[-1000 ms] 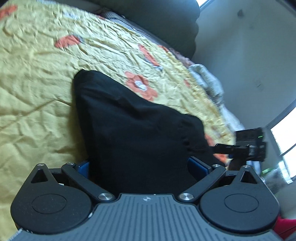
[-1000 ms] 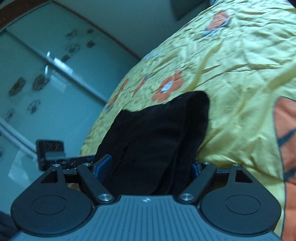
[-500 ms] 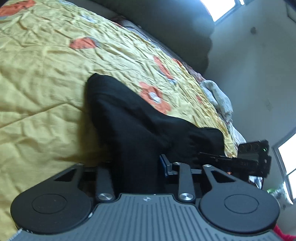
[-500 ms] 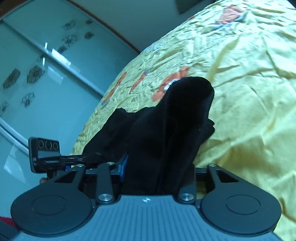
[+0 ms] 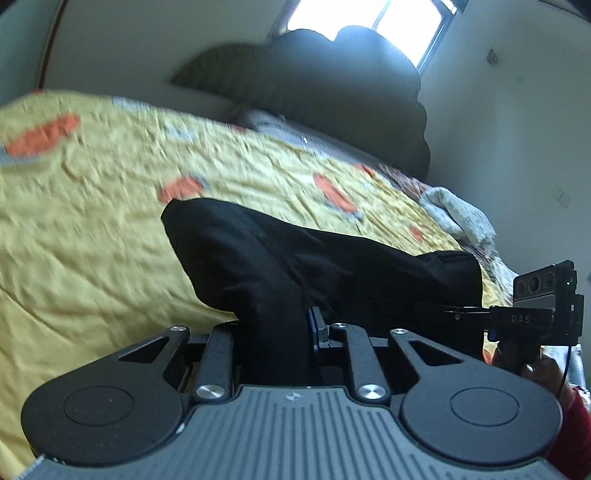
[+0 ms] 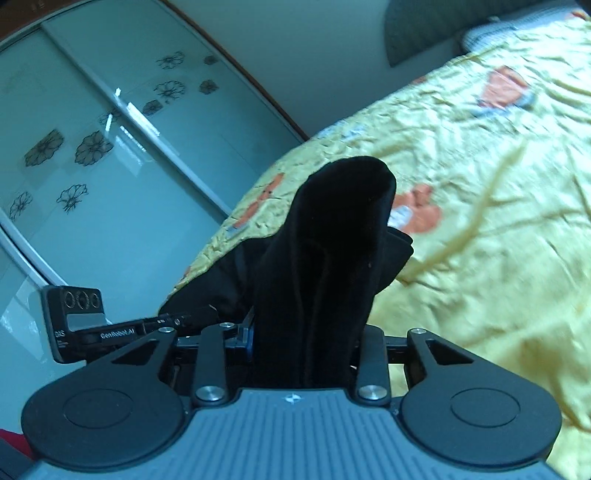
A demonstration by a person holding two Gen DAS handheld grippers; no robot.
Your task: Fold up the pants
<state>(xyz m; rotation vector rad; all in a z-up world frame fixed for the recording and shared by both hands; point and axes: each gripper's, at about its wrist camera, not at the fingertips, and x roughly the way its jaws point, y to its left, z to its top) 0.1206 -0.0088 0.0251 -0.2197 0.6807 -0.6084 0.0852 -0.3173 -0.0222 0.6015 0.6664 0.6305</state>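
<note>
The left gripper [image 5: 275,332] is clamped on a bunch of the black pants [image 5: 295,258]; the right gripper [image 6: 303,343] likewise grips its own bunch. The pants lie on the yellow bedspread [image 5: 92,221], their near edge lifted. Carry both corners level so the fold lands square. Only the left view shows the window [image 5: 369,18]; only the right shows the wardrobe [image 6: 92,147].
</note>
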